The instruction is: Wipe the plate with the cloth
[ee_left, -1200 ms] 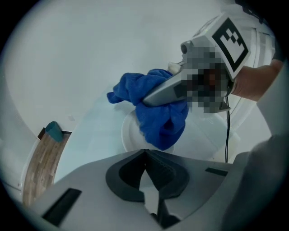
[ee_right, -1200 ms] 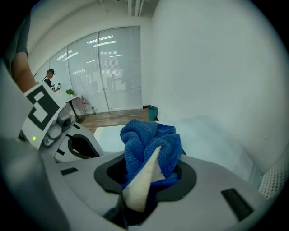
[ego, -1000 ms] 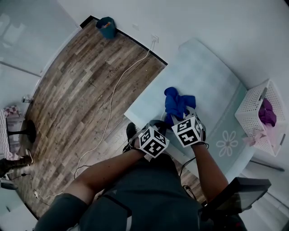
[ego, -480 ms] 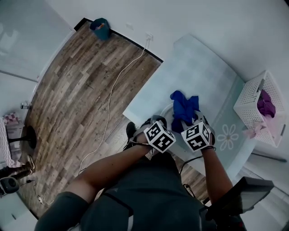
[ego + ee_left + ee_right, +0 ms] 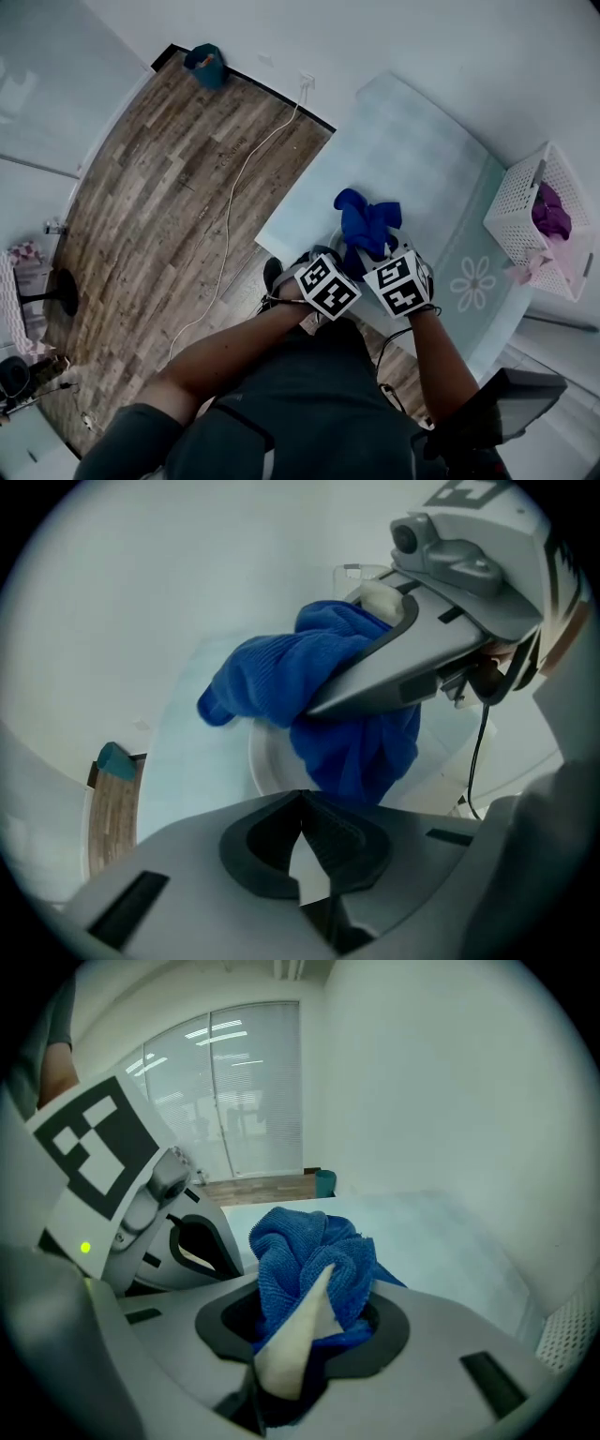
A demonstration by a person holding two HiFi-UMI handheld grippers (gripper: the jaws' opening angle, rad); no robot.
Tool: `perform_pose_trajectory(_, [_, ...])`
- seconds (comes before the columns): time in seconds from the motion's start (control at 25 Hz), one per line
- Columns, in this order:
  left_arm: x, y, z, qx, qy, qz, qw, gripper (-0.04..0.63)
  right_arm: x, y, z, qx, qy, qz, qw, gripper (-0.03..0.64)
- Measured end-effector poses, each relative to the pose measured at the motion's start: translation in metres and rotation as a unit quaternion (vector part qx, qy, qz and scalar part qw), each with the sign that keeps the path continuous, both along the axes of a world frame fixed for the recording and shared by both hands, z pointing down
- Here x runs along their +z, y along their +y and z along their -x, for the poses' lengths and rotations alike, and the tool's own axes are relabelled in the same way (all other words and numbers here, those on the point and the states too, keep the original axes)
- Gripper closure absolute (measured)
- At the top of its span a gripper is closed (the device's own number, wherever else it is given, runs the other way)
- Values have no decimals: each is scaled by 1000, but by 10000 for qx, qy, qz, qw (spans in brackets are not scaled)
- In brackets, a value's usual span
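Observation:
In the head view a blue cloth (image 5: 367, 223) is bunched over a white plate (image 5: 343, 244) at the near edge of the pale table (image 5: 412, 141). My right gripper (image 5: 384, 255) is shut on the cloth, which bulges out between its jaws (image 5: 314, 1260). My left gripper (image 5: 336, 269) sits close beside it at the plate's near rim. In the left gripper view its jaws (image 5: 302, 808) pinch a white wedge that looks like the plate's rim, and the plate (image 5: 267, 766) lies under the hanging cloth (image 5: 319, 686). Most of the plate is hidden.
A white basket (image 5: 539, 220) with purple and pink fabric stands at the table's right end. A flower print (image 5: 473, 281) marks the tabletop. On the wood floor lie a white cable (image 5: 234, 187) and a teal bin (image 5: 206, 64). A dark object (image 5: 506, 398) sits at lower right.
Over the last half second my right gripper has carried the cloth back to the left across the plate, after swinging right earlier. The left gripper has barely moved.

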State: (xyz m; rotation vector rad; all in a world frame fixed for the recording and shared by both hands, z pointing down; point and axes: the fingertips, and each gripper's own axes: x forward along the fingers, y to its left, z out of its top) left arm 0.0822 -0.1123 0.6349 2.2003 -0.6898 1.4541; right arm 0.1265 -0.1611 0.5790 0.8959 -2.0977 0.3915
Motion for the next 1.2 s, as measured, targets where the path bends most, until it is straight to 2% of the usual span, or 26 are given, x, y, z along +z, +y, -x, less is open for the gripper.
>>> perform_pose_trajectory(0.16, [0,4,0,82,42,36,10000,588,20,9,28,-551,112,213,9982,463])
perform_pose_trajectory(0.32, [0,7,3,51,306,81,9995,588,33,21,26,-953,446,347,9938,463])
perform_pose_trajectory(0.56, [1,3,20,-212,746,136,9969,588,30,46,4,-1031,139,655,9924,463])
perform_pose_trajectory(0.76, [1,-2,30,-289,878,160,9956,588,30,61,-24,-714,131,894,9933,463])
perform_pose_trajectory(0.92, [-7,-3,36,-243,980,143,9948,588,19,62,-36,-180,16,971,9951,463])
perform_pose_trajectory(1.08, [-17,-11,47,-447,1176,142,9920,588,0,42,10,179,-647,765,9948,463])
perform_pose_trajectory(1.2, [-24,-16,61,-523,1278,121,9903,588,7,30,49,426,-955,831,9910,463])
